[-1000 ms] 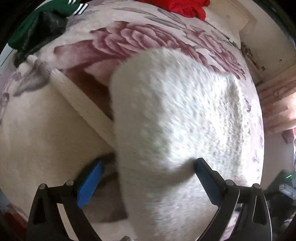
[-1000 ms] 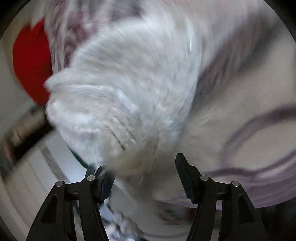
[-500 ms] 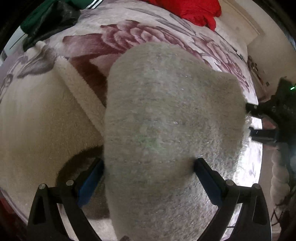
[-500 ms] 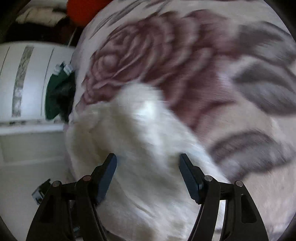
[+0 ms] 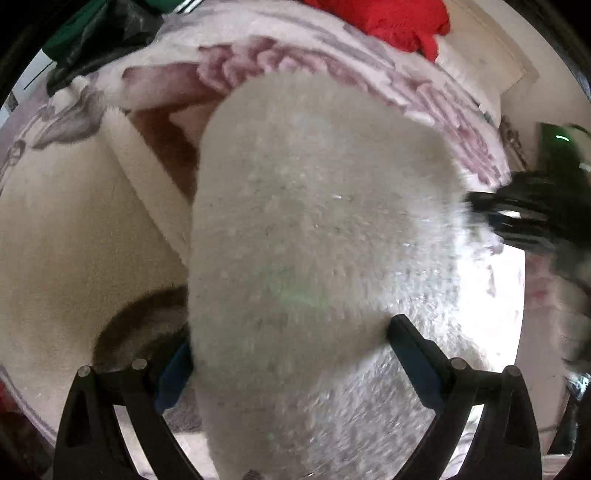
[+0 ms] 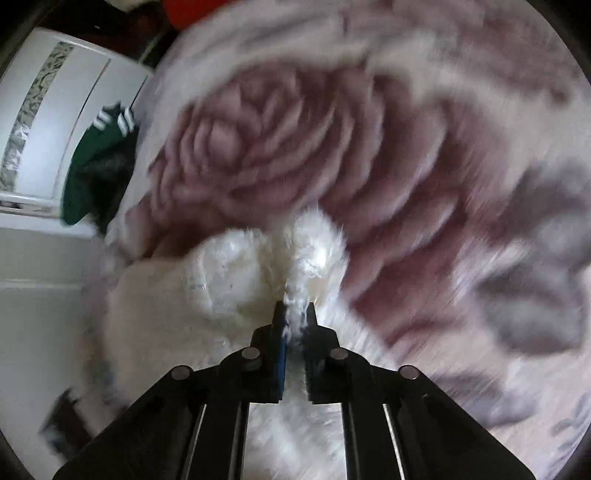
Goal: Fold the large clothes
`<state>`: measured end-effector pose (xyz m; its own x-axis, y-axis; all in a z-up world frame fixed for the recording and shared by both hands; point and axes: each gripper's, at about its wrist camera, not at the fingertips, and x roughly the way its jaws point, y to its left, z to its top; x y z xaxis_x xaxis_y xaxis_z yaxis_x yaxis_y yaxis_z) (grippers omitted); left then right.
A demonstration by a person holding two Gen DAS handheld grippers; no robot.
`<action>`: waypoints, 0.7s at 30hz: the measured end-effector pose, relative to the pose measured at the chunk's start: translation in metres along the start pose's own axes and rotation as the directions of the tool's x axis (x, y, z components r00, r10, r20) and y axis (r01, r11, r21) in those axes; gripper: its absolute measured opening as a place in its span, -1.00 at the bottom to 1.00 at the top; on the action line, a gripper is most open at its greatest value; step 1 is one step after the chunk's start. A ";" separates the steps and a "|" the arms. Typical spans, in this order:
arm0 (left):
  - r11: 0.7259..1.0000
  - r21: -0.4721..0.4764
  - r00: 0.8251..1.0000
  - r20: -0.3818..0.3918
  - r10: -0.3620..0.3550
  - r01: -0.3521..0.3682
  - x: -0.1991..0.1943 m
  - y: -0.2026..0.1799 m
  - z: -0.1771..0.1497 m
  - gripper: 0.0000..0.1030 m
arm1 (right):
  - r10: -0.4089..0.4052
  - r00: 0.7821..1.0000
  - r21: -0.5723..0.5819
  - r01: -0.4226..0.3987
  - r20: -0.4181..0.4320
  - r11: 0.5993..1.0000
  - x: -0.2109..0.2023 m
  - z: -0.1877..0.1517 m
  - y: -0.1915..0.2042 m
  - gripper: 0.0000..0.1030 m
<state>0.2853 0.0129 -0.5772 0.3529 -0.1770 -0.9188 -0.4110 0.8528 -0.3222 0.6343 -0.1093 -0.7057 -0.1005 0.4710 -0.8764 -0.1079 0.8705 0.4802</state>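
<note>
A fluffy white garment [image 5: 314, 229] fills the middle of the left wrist view, lying on a bed with a rose-print cover [image 5: 369, 74]. My left gripper [image 5: 291, 350] is open, its jaws wide apart on either side of the garment, with the cloth running between them. In the right wrist view my right gripper [image 6: 294, 314] is shut on a bunched edge of the same white garment [image 6: 236, 273], over the rose-print cover [image 6: 332, 147]. The right gripper also shows as a dark blur at the right of the left wrist view [image 5: 532, 218].
A red garment [image 5: 399, 22] lies at the far end of the bed. A green garment with white stripes [image 6: 96, 162] and a dark one [image 5: 99, 40] lie at the bed's edge. A white cabinet [image 6: 55, 110] stands beside the bed.
My right gripper has closed on the garment's edge; it was open half a second ago. The left gripper stays open around the cloth, and the right gripper has come closer in its view.
</note>
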 end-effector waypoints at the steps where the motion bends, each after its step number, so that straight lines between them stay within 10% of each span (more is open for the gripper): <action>1: 1.000 -0.002 1.000 0.002 -0.005 0.005 0.000 0.002 -0.001 0.93 | 0.003 1.000 0.012 -0.003 0.005 1.000 -0.007 -0.006 -0.005 -0.66; 4: 0.999 -0.025 1.000 0.009 -0.020 0.020 -0.004 0.009 -0.001 0.93 | -0.007 1.000 0.044 0.006 0.029 0.999 -0.033 -0.041 -0.015 -0.54; 8: 0.999 -0.031 0.999 0.051 0.011 -0.010 -0.029 0.011 -0.006 0.93 | 0.037 0.999 0.137 -0.040 0.025 0.990 -0.053 -0.121 -0.040 0.15; 13: 0.990 -0.053 0.984 0.116 0.136 -0.131 -0.058 0.036 -0.024 0.93 | 0.179 0.983 0.385 -0.156 -0.026 0.910 -0.012 -0.192 -0.074 0.27; 17: 0.984 -0.094 0.982 0.096 0.161 -0.152 -0.055 0.060 -0.045 0.93 | 0.405 0.911 0.528 -0.384 0.081 0.758 0.034 -0.205 -0.082 0.25; 18: 0.983 -0.111 0.984 0.091 0.156 -0.145 -0.055 0.063 -0.048 0.93 | 0.391 0.912 0.508 -0.397 0.124 0.764 0.035 -0.202 -0.078 0.16; 19: 0.984 -0.118 0.985 0.096 0.144 -0.133 -0.057 0.063 -0.048 0.93 | 0.369 0.918 0.486 -0.390 0.145 0.782 0.033 -0.197 -0.072 -0.51; 21: 0.989 -0.105 0.987 0.115 0.113 -0.101 -0.059 0.054 -0.047 0.93 | 0.322 0.921 0.400 -0.386 0.220 0.831 0.011 -0.189 -0.054 -0.57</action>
<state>0.2025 0.0461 -0.5513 0.3987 -0.0212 -0.9168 -0.5309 0.8098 -0.2496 0.4516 -0.1784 -0.7345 0.0904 0.7455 -0.6603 0.3447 0.5986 0.7231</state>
